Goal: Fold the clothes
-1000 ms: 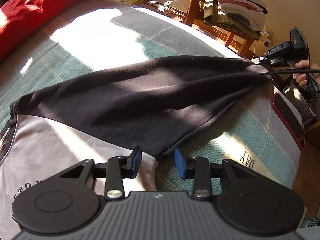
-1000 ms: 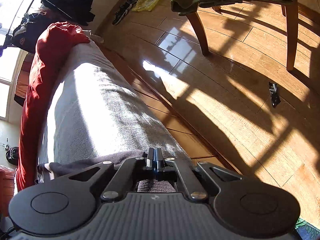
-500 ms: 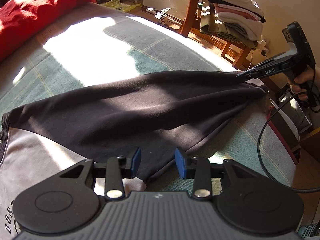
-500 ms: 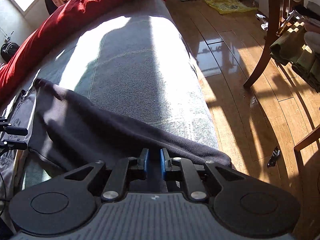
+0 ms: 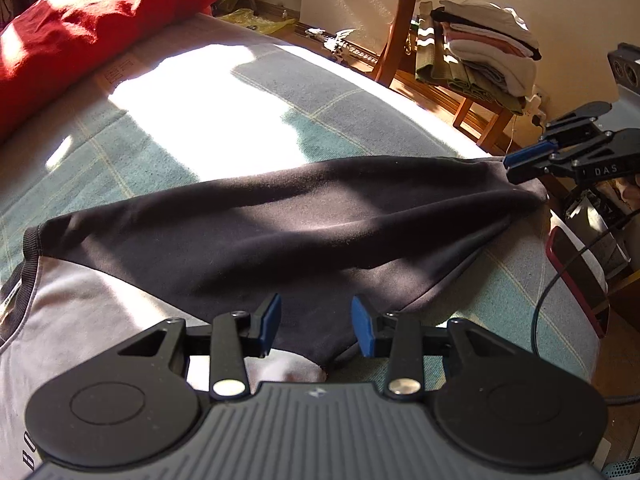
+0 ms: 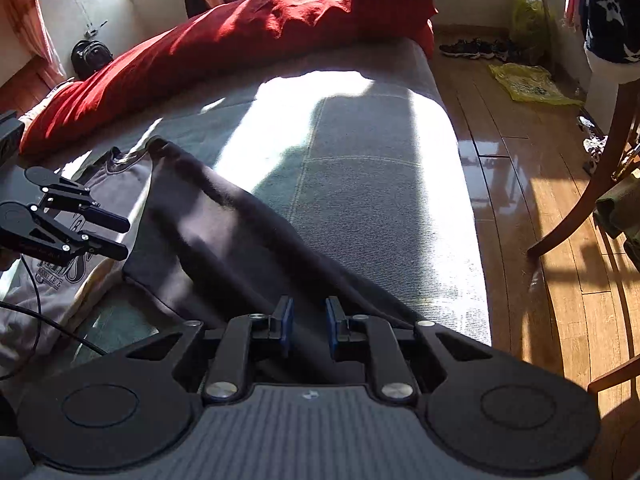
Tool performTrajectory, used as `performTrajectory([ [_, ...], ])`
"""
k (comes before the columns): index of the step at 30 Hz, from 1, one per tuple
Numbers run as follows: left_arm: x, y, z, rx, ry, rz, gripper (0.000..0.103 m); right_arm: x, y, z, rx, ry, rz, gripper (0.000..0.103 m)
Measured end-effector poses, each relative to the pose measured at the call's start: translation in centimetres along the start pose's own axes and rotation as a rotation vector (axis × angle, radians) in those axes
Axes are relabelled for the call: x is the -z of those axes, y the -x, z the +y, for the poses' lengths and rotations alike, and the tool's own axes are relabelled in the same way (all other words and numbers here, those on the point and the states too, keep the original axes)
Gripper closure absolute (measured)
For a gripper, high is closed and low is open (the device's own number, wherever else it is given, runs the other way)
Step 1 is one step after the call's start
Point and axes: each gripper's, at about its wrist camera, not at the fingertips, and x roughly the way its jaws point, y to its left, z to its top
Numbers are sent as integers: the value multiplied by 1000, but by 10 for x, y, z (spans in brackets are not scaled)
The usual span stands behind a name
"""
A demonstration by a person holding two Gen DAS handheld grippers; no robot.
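– Left wrist view first: where's the shirt (image 5: 80,320)?

– Flat on the bed (image 5: 200,112). Its grey body lies under and to the left of the left tongs (image 5: 316,324). The black sleeve (image 5: 300,216) stretches ahead and off to their right.

– And those tongs?

– Spread wide, holding nothing. They hover over the armpit seam, where the sleeve meets the body.

– The right tongs (image 6: 310,322)?

– They're at the far end of the sleeve, at the cuff. Their own camera shows the pads parted by a narrow gap with dark cloth under and between them, so I'd judge it isn't clamped.

– So what does the next move depend on?

– The sleeve's long axis, which runs straight from one pair of tongs to the other. The right pair is nearer the cuff and the left pair nearer the armpit. Any fold of the sleeve would carry the cuff along that line towards the left pair.

– Is it being laid out or about to be folded in?

– A sleeve pulled straight fits both, so I can't tell.

– Any baskets or bins?

– None that I can see. There's only a chair (image 5: 394,40) beyond the bed, ahead-right of the left tongs, with a pile (image 5: 488,56) of folded clothes on its seat.
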Motion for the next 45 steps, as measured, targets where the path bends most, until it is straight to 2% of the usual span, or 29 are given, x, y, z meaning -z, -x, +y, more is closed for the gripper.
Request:
performTrajectory([
  [2, 1, -2, 2, 1, 5, 3, 65, 6, -14, 29, 15, 167, 69, 80],
  [5, 2, -2, 1, 8, 1, 6, 65, 15, -37, 50, 36, 336, 140, 72],
  [8, 3, -3, -1, 17, -6, 8, 65, 19, -51, 58, 53, 461, 170, 65],
  [10, 4, -3, -2, 20, -5, 11, 65, 19, -59, 60, 75, 514, 202, 66],
  [12, 6, -3, -3, 28, -2, 12, 65, 15, -58, 60, 64, 517, 228, 97],
  [13, 7, -2, -3, 34, -4, 12, 65, 13, -56, 60, 53, 519, 240, 97],
  [17, 7, -3, -7, 50, -20, 14, 65, 9, -47, 45, -88, 367, 341, 97],
  [20, 1, -6, -14, 55, -56, -6, 65, 8, -42, 38, -133, 304, 376, 92],
  [23, -6, -11, -21, 63, -96, -31, 65, -4, -27, 30, -157, 240, 324, 89],
  [26, -13, -25, -31, 109, -120, -35, 64, -26, -18, 14, -117, 167, 216, 87],
  [29, -12, -42, -38, 157, -128, 0, 65, -48, -32, -11, -47, 85, 151, 87],
  [33, 4, -49, -41, 211, -144, 73, 65, -56, -71, -40, -51, -56, 167, 87],
  [36, 16, -52, -42, 250, -150, 127, 62, -52, -91, -52, 42, -92, 144, 92],
  [38, 18, -49, -36, 288, -131, 195, 62, -53, -90, -66, 26, -183, 102, 92],
  [39, 19, -47, -33, 299, -128, 228, 62, -54, -85, -65, 58, -175, 92, 87],
  [41, 19, -38, -31, 276, -160, 238, 62, -56, -76, -64, 120, -160, 73, 81],
  [45, 8, -16, -17, 220, -200, 148, 59, -54, -49, -38, 19, -63, 66, 79],
])
